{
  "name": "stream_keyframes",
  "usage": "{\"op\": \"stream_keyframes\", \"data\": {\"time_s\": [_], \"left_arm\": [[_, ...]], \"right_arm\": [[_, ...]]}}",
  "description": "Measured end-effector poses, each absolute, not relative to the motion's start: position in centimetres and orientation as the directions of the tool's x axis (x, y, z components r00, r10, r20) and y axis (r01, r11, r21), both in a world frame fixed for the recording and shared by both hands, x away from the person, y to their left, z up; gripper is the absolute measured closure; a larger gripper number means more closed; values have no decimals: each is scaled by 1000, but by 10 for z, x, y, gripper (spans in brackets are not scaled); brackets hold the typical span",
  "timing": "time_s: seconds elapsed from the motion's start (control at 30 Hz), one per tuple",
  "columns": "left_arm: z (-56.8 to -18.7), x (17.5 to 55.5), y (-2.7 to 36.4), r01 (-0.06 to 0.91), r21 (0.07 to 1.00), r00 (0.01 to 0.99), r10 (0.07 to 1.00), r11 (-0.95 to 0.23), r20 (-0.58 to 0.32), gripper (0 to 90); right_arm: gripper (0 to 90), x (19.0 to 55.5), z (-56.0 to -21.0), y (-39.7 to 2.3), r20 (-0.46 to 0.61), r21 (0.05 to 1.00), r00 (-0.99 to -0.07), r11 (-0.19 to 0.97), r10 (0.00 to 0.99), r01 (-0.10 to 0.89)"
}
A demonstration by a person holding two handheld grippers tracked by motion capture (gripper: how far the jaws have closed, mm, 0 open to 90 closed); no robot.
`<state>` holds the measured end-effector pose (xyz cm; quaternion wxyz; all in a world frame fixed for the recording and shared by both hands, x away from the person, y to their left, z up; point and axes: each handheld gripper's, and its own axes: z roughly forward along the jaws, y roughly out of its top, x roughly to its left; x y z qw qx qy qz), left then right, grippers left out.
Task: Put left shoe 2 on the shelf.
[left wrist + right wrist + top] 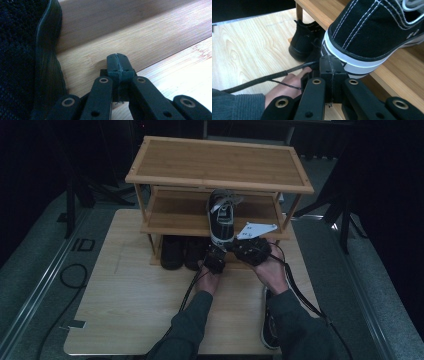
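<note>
A black sneaker with a white sole [222,216] lies on the middle shelf of a bamboo shoe rack [172,215], its heel [352,63] jutting over the front edge. My right gripper [331,67] is shut with nothing between its jaws, and its tip rests against that white heel; it sits just right of the heel in the high view [235,246]. My left gripper [117,65] is also shut and holds nothing. It points at the bamboo bottom shelf [105,45] beside a black mesh shoe [22,50], and lies below the sneaker's heel in the high view [215,256].
Two black shoes [181,252] stand on the bottom shelf. A second black sneaker [270,322] lies on the wooden table [125,295] near its front right edge. The rack's top shelf [220,162] is bare. Cables trail back from both grippers along the forearms.
</note>
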<state>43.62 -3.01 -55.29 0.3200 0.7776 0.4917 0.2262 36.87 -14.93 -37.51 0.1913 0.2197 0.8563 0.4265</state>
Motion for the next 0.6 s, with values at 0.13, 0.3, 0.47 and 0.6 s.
{"op": "stream_keyframes", "data": {"time_s": [0.13,0.3,0.47,0.6], "left_arm": [[-553,436,-30,619,717,419,907,-319,42,900],[-553,436,-30,617,719,420,907,-319,42,900],[-553,436,-30,620,720,408,912,-312,44,900],[-553,436,-29,619,722,408,912,-309,41,900]], "right_arm": [[900,372,-376,-148,-177,807,-800,550,574,216],[900,379,-379,-148,-133,821,-817,525,561,226],[900,383,-378,-139,-122,824,-828,521,547,223],[900,385,-378,-137,-122,829,-824,514,553,222]]}}
